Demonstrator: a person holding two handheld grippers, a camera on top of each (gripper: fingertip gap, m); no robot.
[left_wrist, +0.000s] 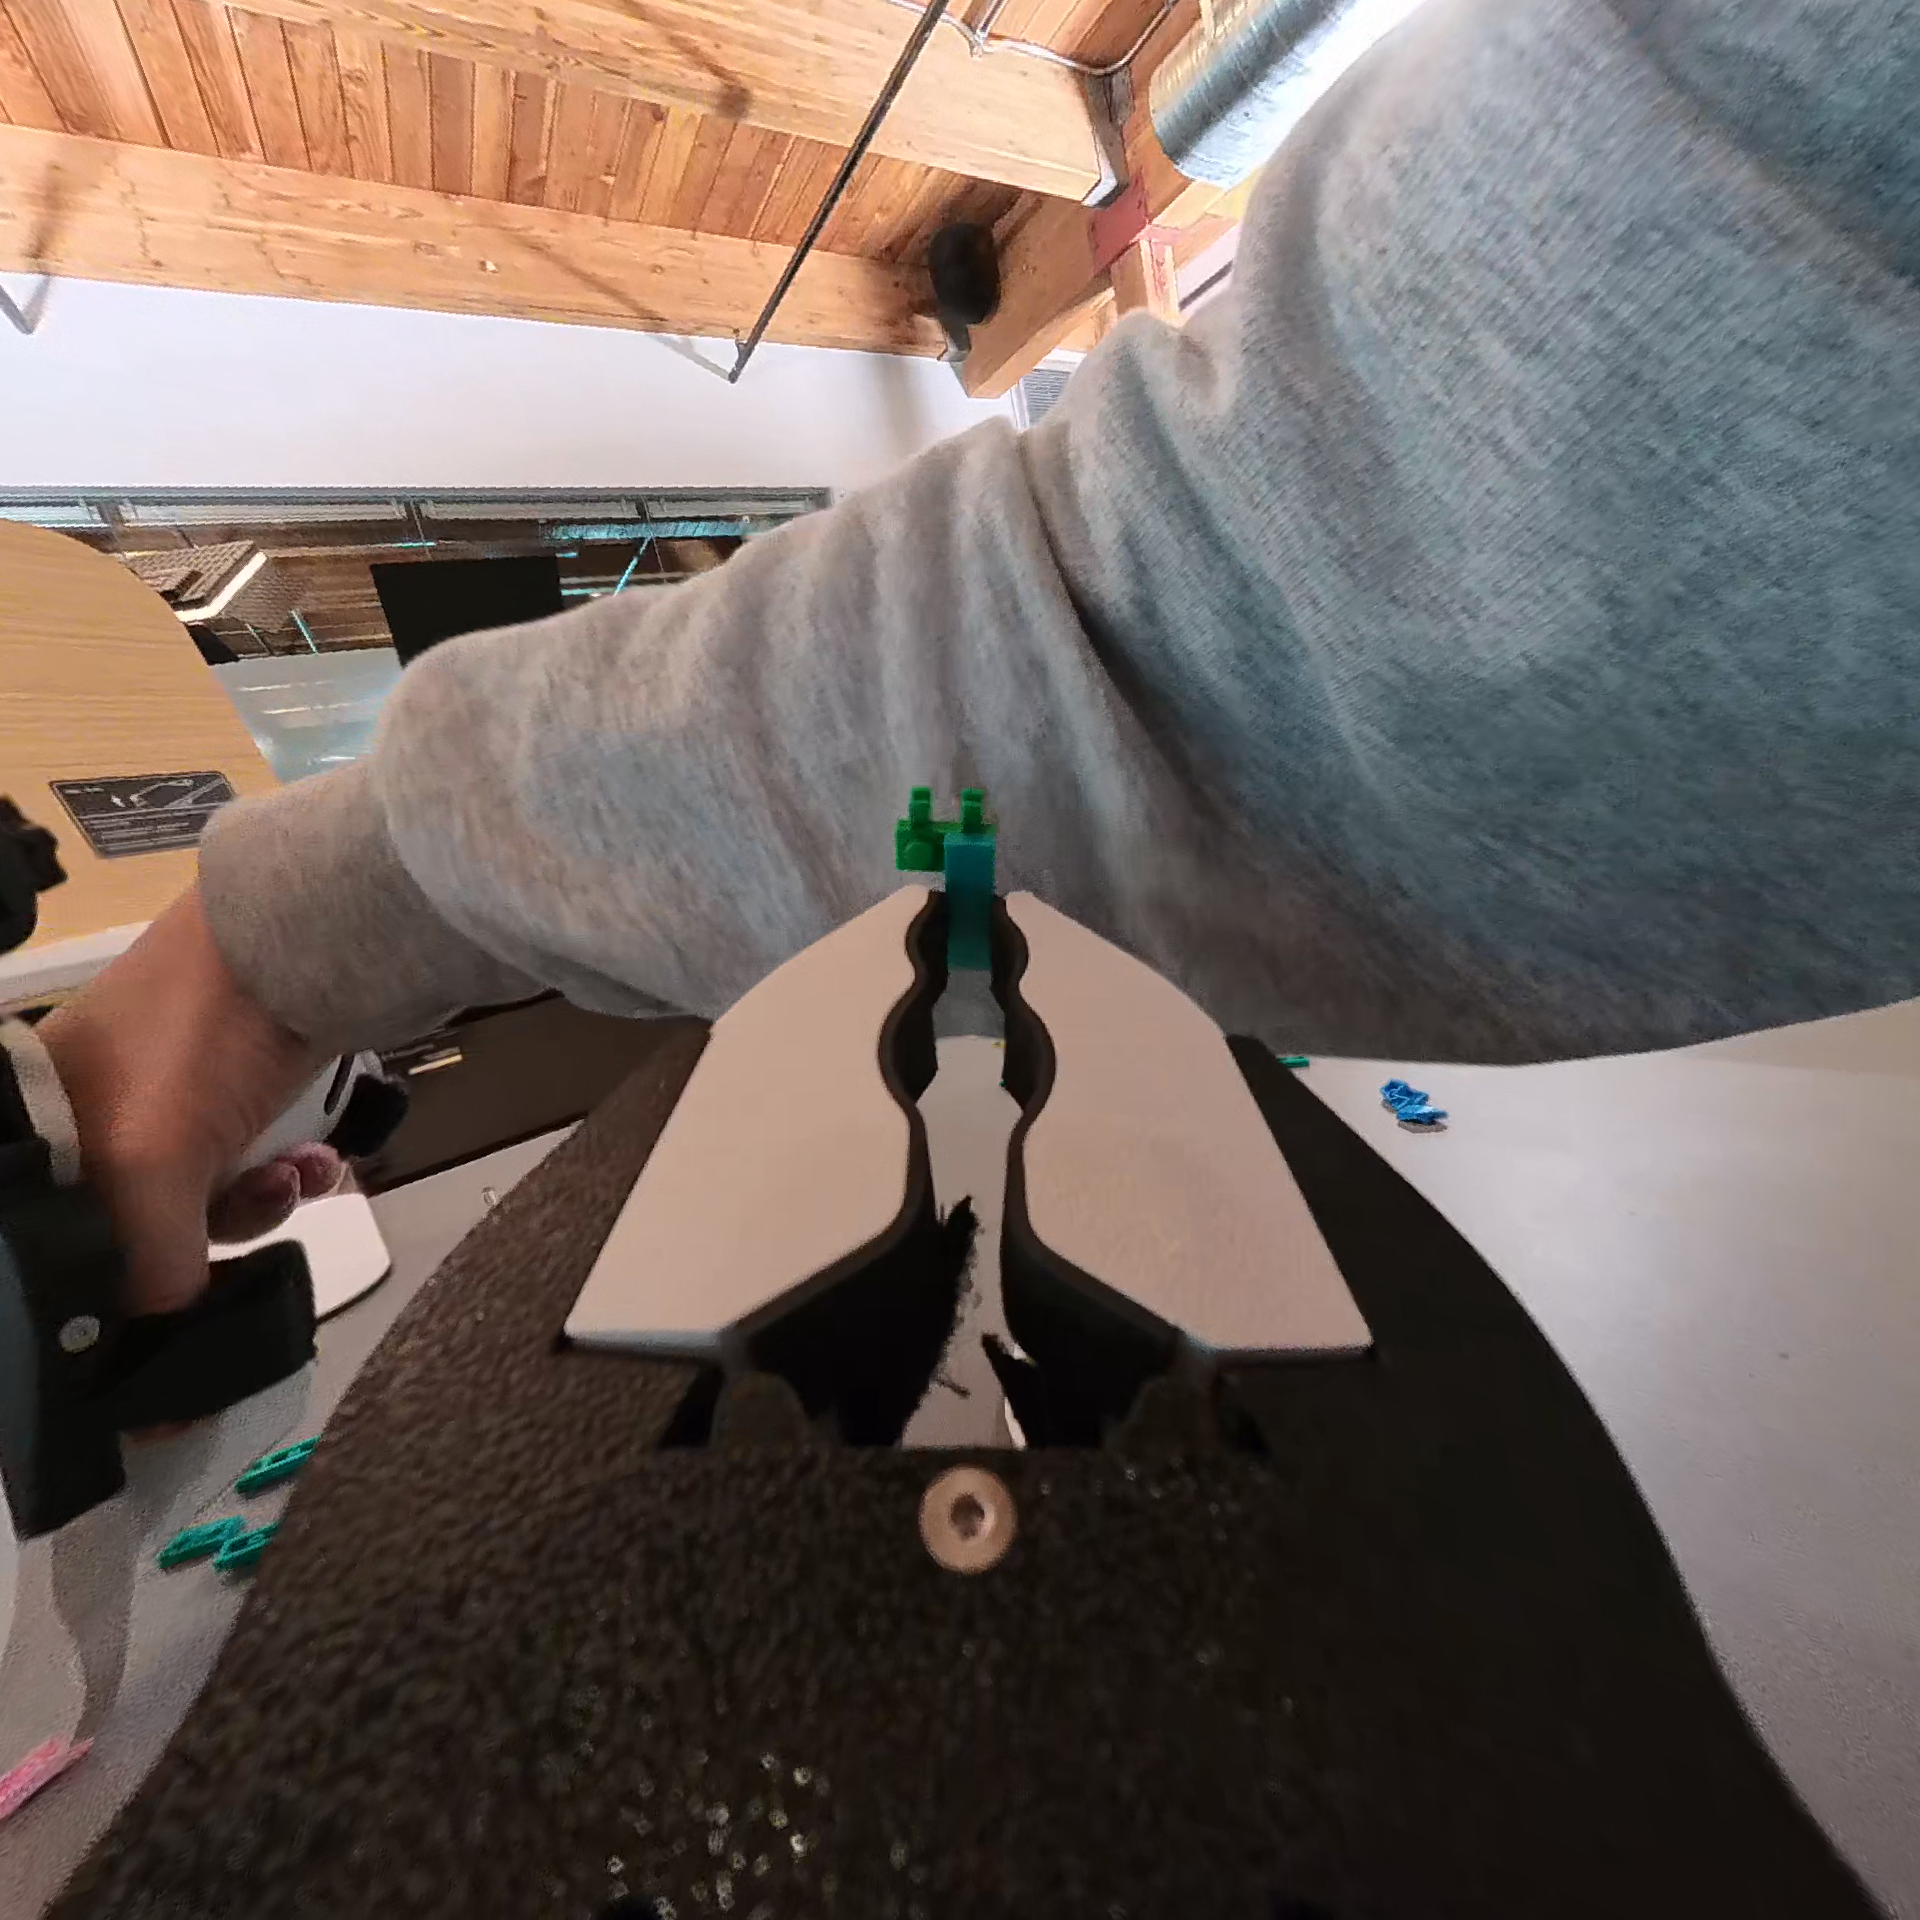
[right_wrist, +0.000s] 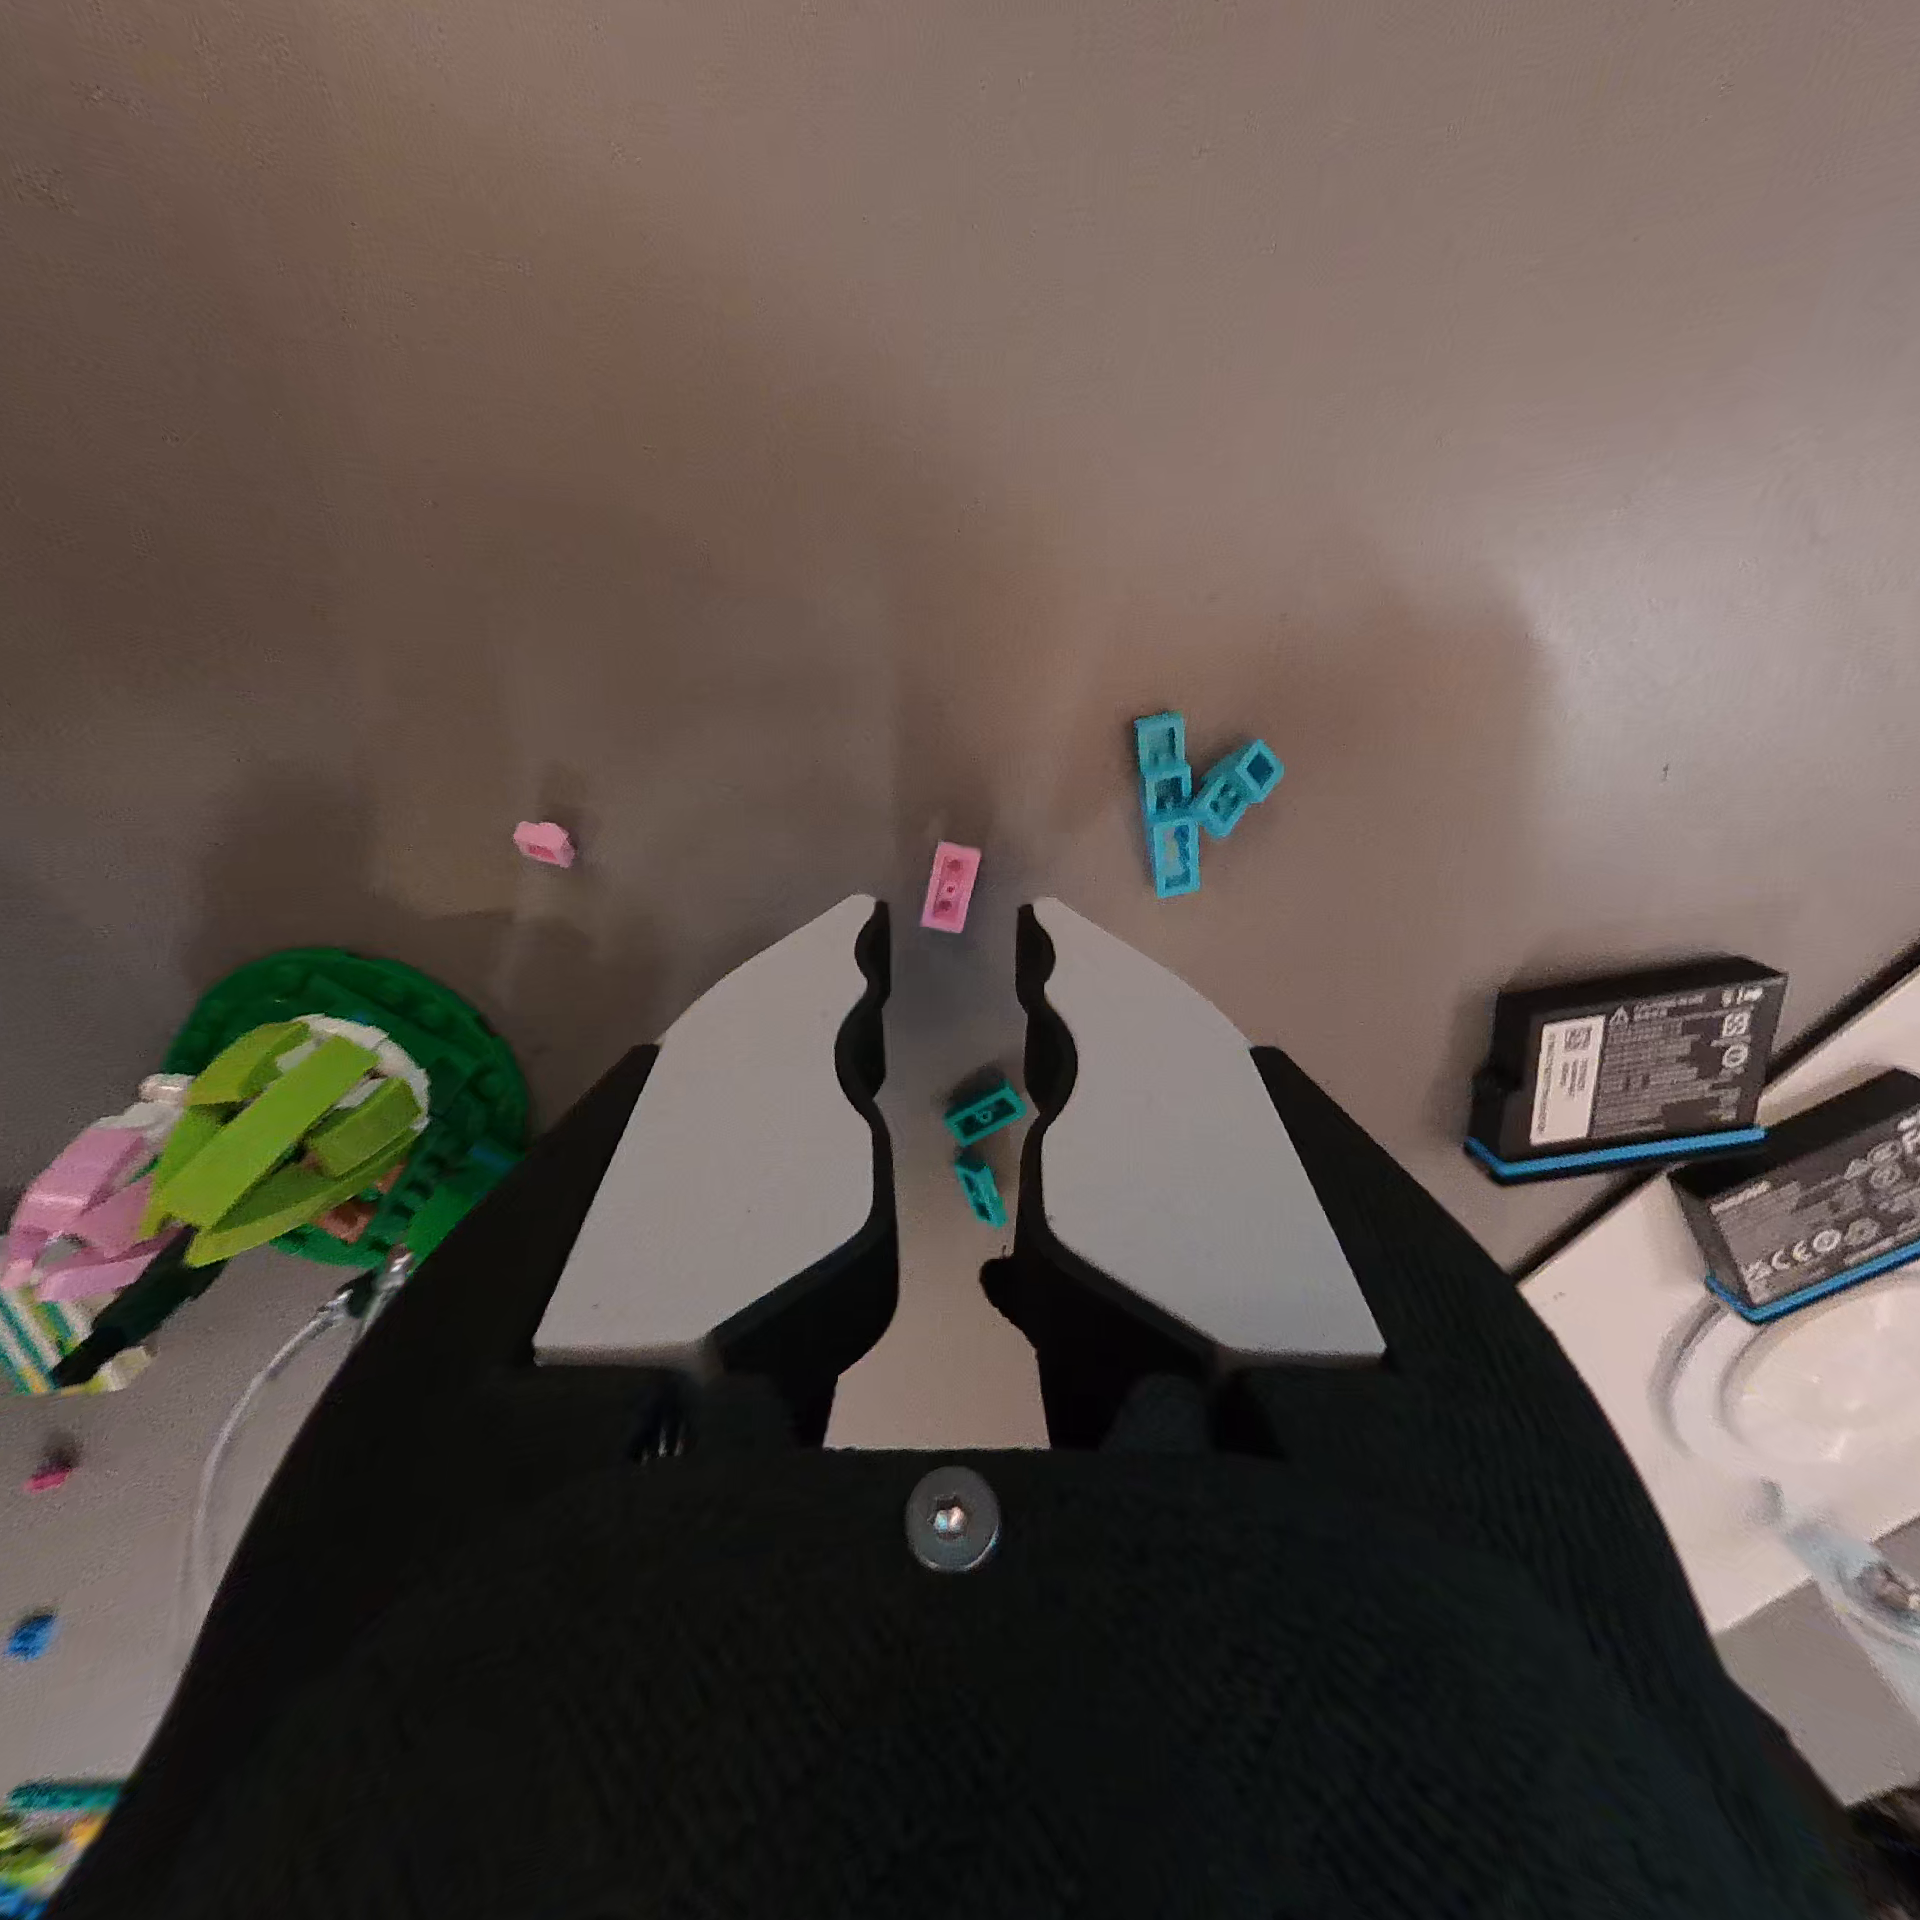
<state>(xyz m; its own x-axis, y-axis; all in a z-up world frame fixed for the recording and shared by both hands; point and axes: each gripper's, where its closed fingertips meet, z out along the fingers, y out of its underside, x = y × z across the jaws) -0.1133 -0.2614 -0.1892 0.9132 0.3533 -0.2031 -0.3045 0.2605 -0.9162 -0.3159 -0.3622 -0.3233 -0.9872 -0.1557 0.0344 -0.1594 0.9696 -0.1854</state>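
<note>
L gripper (left_wrist: 968, 914), closest to the lens: jaws nearly together, both pads pressed on a teal brick (left_wrist: 968, 904) at the tips. A green studded piece (left_wrist: 935, 831) is fixed to the brick's top end, clear of the pads. The pair is held up off the table (left_wrist: 1558, 1247), w/ a grey sleeve (left_wrist: 1143, 675) right behind it. Far left in that view, a hand (left_wrist: 156, 1122) grips a black handle; loose teal bits (left_wrist: 223, 1538) lie low left, a blue bit (left_wrist: 1411, 1099) on the table at right.

R gripper (right_wrist: 954, 914): jaws parted, nothing gripped, pointing down at the grey tabletop (right_wrist: 935, 416). L to R in its view: flower build (right_wrist: 239, 1143) of lime and pink pieces on a round green base, well off to the left; small pink brick (right_wrist: 543, 842); a pink brick (right_wrist: 951, 886) lying flat just past the tips, about centred, w/ a gap to each pad; two teal bricks (right_wrist: 982, 1143) on the table seen between the fingers further back; cluster of light-blue bricks (right_wrist: 1190, 800) right of the tips; two black batteries w/ blue edges (right_wrist: 1631, 1070) at far right, one partly on a white box (right_wrist: 1621, 1455).
</note>
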